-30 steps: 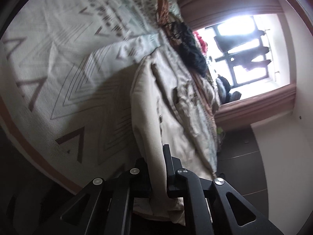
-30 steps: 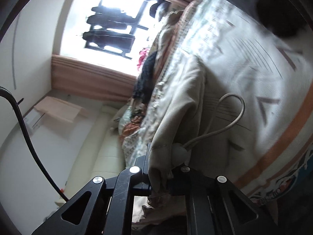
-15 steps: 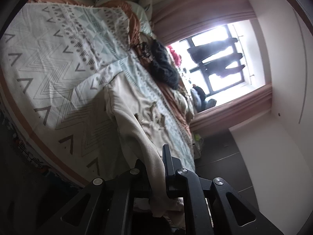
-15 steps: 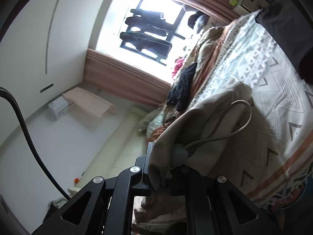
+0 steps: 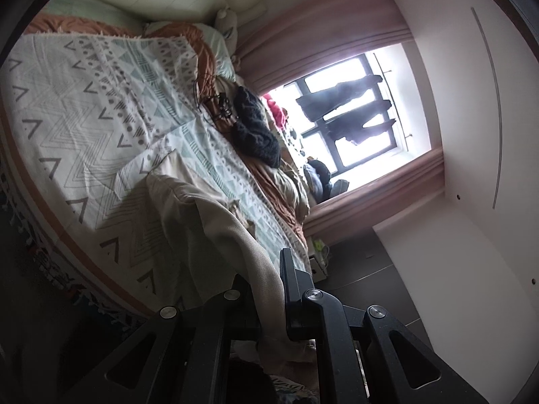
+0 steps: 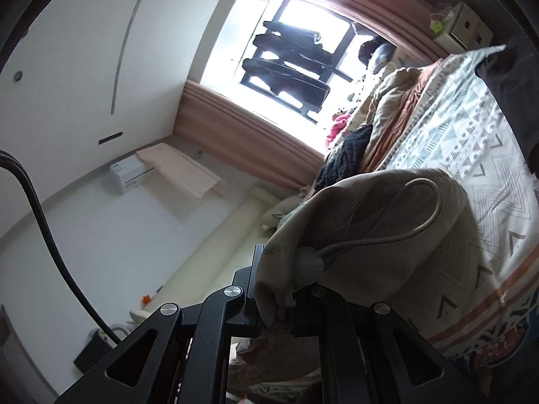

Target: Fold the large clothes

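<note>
A large beige garment trails from the patterned bedspread up into my left gripper, which is shut on its edge. In the right wrist view the same beige garment bulges in front of my right gripper, shut on another part of its edge. A drawstring loop with a grey toggle hangs off the cloth by the right jaws. Both ends of the garment are lifted off the bed.
The bed holds a black knitted item, an orange blanket and pillows near the window. Dark clothes hang outside the window. A black cable curves at the left. A wall air conditioner and dark floor are visible.
Both grippers have risen and tilted up, lifting the beige garment off the bedspread. The views now take in more of the room, window and walls. The grips are unchanged.
</note>
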Available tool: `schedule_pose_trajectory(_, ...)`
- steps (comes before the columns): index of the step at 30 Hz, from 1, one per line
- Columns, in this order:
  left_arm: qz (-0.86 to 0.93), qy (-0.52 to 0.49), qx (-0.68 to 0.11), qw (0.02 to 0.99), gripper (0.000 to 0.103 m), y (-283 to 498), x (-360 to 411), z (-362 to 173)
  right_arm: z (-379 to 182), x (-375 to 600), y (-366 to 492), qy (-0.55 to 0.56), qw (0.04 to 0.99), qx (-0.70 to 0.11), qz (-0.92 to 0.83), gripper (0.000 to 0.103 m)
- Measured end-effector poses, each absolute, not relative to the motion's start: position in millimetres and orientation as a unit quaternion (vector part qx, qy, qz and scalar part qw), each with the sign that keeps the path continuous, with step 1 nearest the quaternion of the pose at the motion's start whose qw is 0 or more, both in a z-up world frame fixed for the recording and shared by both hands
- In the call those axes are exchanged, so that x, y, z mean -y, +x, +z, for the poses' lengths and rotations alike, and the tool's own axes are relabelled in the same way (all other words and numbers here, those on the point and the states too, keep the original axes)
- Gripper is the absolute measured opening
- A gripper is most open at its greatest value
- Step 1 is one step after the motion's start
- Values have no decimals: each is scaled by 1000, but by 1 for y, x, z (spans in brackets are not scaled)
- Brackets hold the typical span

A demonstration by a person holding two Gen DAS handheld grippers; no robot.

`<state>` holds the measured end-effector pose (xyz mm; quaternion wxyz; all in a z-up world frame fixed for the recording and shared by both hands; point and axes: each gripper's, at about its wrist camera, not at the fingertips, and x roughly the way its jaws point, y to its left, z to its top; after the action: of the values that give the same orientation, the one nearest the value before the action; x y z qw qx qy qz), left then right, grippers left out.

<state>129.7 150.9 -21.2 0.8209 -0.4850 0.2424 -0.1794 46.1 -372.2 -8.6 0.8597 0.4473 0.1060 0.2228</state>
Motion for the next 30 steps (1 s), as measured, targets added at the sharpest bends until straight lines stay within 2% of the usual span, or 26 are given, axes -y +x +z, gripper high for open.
schedule_pose_trajectory(17,-160,-499,-281,804,8,167,-160,-58,-24,375,81,435,865,-156,198,11)
schedule_pose_trajectory(30,-151,-475,-264,826,9,263,-137,-5,-1,395,157,464,865,-127,143,11)
